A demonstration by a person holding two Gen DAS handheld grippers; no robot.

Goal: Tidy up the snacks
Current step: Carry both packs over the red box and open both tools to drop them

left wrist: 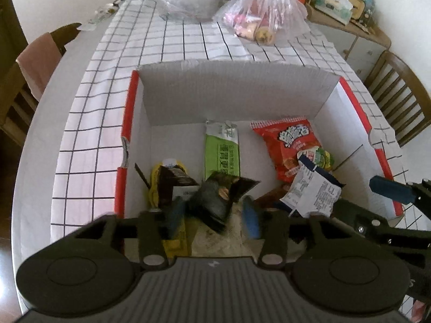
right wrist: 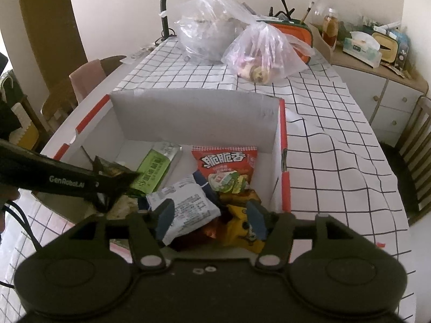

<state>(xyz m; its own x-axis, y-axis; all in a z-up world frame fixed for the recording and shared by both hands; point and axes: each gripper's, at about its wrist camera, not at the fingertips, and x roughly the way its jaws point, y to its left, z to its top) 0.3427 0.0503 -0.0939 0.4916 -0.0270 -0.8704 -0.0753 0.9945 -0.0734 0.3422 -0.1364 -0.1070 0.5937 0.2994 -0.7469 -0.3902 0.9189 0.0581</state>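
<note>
A white cardboard box (left wrist: 237,91) with red edges stands on the checked tablecloth and holds several snack packets. My left gripper (left wrist: 214,215) is open low inside the box. A dark packet (left wrist: 218,199) lies loose between its blue pads. Beside it are another dark packet (left wrist: 175,183) on a yellow one (left wrist: 155,180), a green packet (left wrist: 222,150) and a red packet (left wrist: 288,145). My right gripper (right wrist: 210,218) is open over the box's (right wrist: 194,118) right side. A white packet (right wrist: 186,204) rests between its fingers against the left one, above a yellow packet (right wrist: 242,228).
Two clear plastic bags (right wrist: 264,53) with food sit at the table's far end beside a desk lamp (right wrist: 167,8). Wooden chairs (left wrist: 398,94) stand on both sides of the table. A cluttered sideboard (right wrist: 377,62) is at the right wall.
</note>
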